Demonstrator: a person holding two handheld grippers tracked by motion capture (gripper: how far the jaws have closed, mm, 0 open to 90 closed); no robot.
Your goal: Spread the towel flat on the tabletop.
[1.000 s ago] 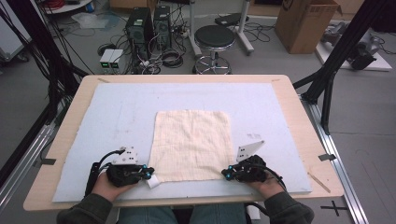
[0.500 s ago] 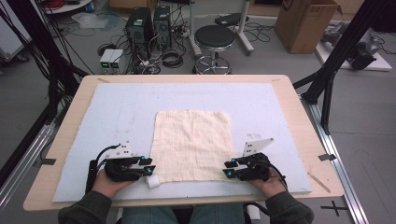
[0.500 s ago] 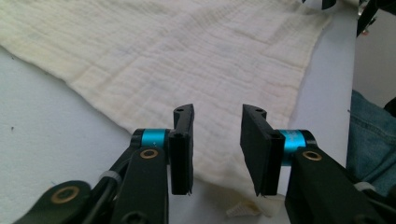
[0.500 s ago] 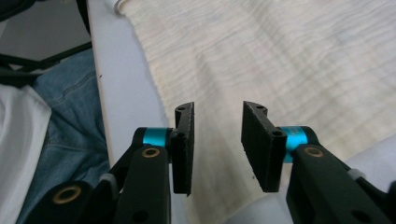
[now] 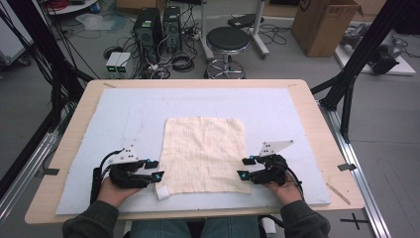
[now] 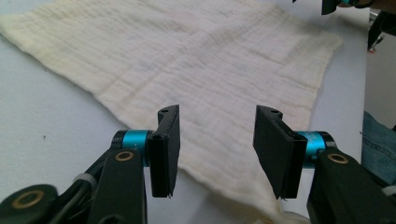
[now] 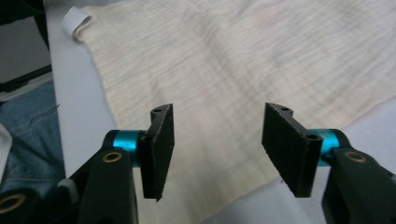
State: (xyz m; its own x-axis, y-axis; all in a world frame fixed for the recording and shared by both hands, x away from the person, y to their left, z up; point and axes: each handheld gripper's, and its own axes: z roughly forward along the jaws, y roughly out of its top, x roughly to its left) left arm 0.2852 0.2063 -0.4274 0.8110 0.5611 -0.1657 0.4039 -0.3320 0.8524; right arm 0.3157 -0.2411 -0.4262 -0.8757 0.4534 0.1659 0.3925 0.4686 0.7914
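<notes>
High view shows 1 cream cloth (image 5: 204, 154) lying flat on the pale blue mat (image 5: 124, 114) of the wooden table (image 5: 317, 124), near the person's edge, with 1 gripper at each lower corner. The left gripper (image 5: 156, 169) stands just beside the near left corner and the right gripper (image 5: 244, 167) just beside the near right corner. Both have just been opening their jaws; in the left gripper view (image 6: 215, 149) and the right gripper view (image 7: 215, 149) the black pads stand apart above the cloth edge and press on nothing. I judge that the cloth was just laid down and let go. To do this step well, both hands should lift straight away at the same time, so no pad drags the fabric and makes a wrinkle. The small white tag (image 5: 162, 192) at the left corner sticks out, so the left hand should take care there. I count 1 cloth, 2 grippers, 1 tag, 1 mat.
</notes>
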